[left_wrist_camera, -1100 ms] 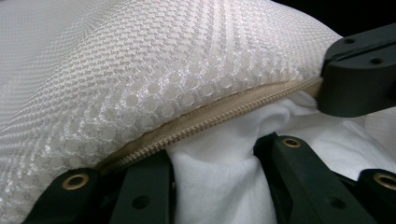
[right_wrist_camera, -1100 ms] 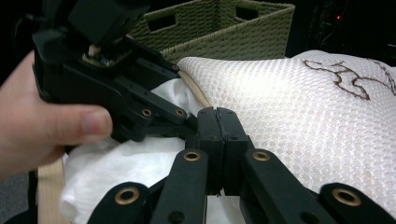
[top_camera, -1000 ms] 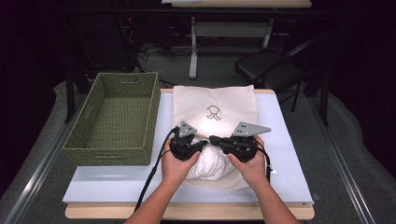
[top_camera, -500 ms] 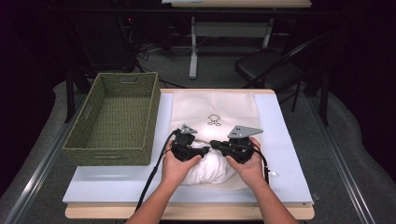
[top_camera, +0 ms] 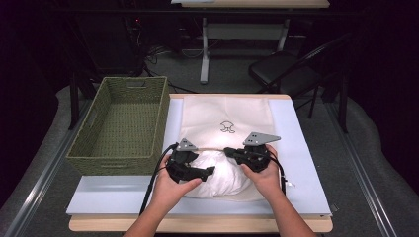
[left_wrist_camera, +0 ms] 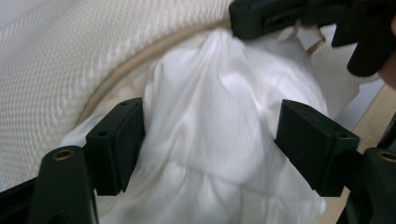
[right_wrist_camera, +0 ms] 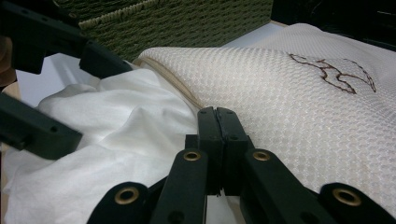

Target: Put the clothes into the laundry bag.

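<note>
A cream mesh bag [top_camera: 225, 111] with a dark stitched emblem lies flat on the table, its mouth toward me. A bunched white cloth [top_camera: 220, 173] bulges out of that mouth. My left gripper [top_camera: 207, 171] is open, and in the left gripper view its jaws straddle the white cloth [left_wrist_camera: 210, 93] without closing on it. My right gripper [top_camera: 229, 150] is shut at the bag's tan rim [right_wrist_camera: 173, 81]. In the right gripper view its jaws [right_wrist_camera: 216, 116] are pressed together where the rim meets the mesh [right_wrist_camera: 289, 93]. The left gripper [right_wrist_camera: 102, 102] shows across the cloth there.
A green woven basket [top_camera: 116, 159] stands at the table's left, hollow side up, close to the left hand. A white mat [top_camera: 301, 148] covers the tabletop, with bare room to the bag's right. A dark folding chair [top_camera: 291, 74] stands beyond the far edge.
Both hands have drawn slightly toward the near edge. The left gripper has dropped lower and swung over the white cloth, and more cloth shows outside the bag's mouth.
</note>
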Demonstrator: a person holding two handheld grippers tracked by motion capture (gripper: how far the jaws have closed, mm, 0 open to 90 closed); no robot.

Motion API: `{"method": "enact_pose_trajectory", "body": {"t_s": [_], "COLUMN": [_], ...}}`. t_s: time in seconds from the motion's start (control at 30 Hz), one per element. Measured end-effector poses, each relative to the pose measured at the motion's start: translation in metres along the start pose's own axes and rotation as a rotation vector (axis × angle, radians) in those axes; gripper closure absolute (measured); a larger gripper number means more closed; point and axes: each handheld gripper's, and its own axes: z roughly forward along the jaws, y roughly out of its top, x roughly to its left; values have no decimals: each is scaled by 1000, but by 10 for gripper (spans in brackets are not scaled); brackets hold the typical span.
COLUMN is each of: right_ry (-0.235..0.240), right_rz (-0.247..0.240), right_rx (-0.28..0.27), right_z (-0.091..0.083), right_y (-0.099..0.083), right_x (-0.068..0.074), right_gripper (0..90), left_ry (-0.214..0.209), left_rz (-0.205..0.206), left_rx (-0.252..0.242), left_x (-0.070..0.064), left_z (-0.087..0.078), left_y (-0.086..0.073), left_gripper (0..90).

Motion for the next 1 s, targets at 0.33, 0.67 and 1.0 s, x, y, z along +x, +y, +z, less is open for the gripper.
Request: {"method": "enact_pose_trajectory", "body": {"t_s": [0.33, 0.67, 1.0], "right_ry": [1, 5, 7], "right_rz": [1, -7, -10], "right_rx": [1, 9, 15], "right_z": [0, 1, 3], "right_y": [-1, -1, -3], "right_x": [0, 4, 8], "right_gripper": [900, 900, 900], "left_ry": [22, 47, 55], "left_rz": [6, 6, 10], "left_rx": [92, 76, -8], "left_x": [1, 8, 10], "left_z": [26, 49, 52], "left_y": [-25, -39, -50], "left_gripper": [141, 164, 240]}}
